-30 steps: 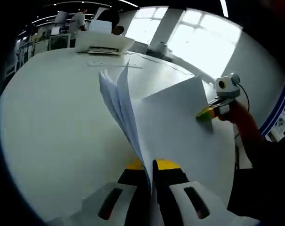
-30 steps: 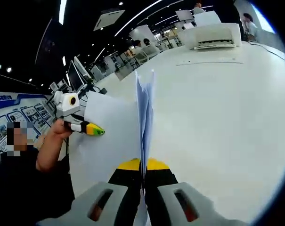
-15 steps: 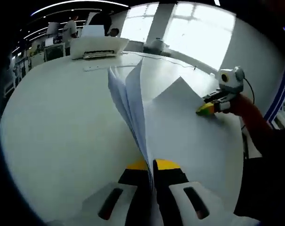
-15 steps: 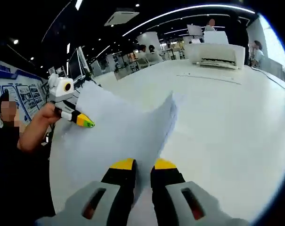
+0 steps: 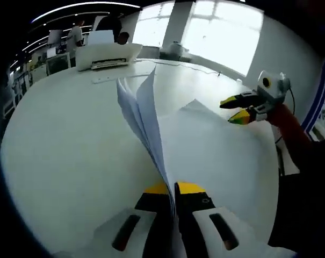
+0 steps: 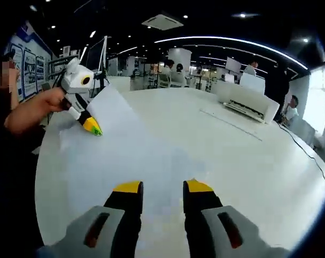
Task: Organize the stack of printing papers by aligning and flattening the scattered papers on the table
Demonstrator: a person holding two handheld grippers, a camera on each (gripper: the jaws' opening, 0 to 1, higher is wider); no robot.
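Midway through the tidy-up, the left gripper (image 5: 172,189) has its fingers pinched tight on the near edge of a sheaf of printing papers (image 5: 146,129), which stands on edge and fans apart toward the upper centre of the left gripper view, its sheets plainly not yet squared. At right in that frame the right gripper (image 5: 238,109) hangs with its fingers parted, just above the far corner of a loose sheet (image 5: 216,156) that lies across the white counter (image 5: 60,140). From the right gripper view, that gripper's own fingers stand spread at bottom centre with nothing between them, over flat paper (image 6: 124,156) that covers the left-hand part of the counter, while the left gripper shows at upper left, gripped in a person's hand (image 6: 36,105). A printer (image 6: 247,102) sits well apart at upper right. By this evidence the job is only partly done: the fanned sheets need aligning, and the whole stack has yet to be laid flat together.
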